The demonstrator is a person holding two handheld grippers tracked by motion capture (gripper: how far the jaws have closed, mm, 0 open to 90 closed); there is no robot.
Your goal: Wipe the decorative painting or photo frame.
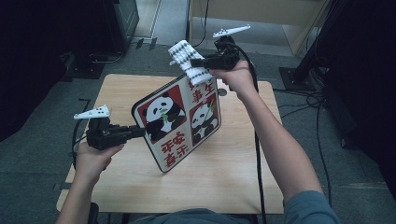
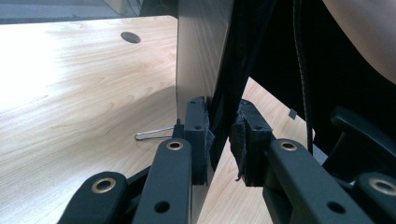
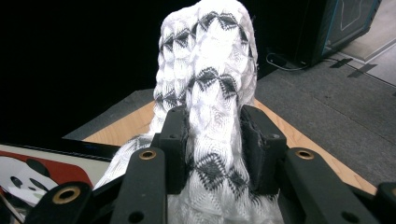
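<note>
**Panda board held on edge while a cloth met its top corner**

In the high view, the left gripper (image 1: 135, 131) clamped the left edge of a panda board (image 1: 180, 122), which stood tilted on its lower corner on the wooden tabletop (image 1: 224, 172). The right gripper (image 1: 195, 62) was raised above the board's upper corner, gripping a white cloth with a black pattern (image 1: 189, 60); the cloth's lower end hung against that corner. A round hole (image 1: 222, 92) in the tabletop lay just beside the board's right edge.

In the left gripper view, the jaws were narrow, with the board's thin edge (image 2: 217, 98) squeezed between the two pads. A thin wire clip (image 2: 153, 134) lay on the tabletop beyond the left jaw.

In the right gripper view, the jaws were pinched on the bunched cloth (image 3: 210, 93), which rose above them. A corner of the board (image 3: 42, 170) showed at the lower left.
</note>
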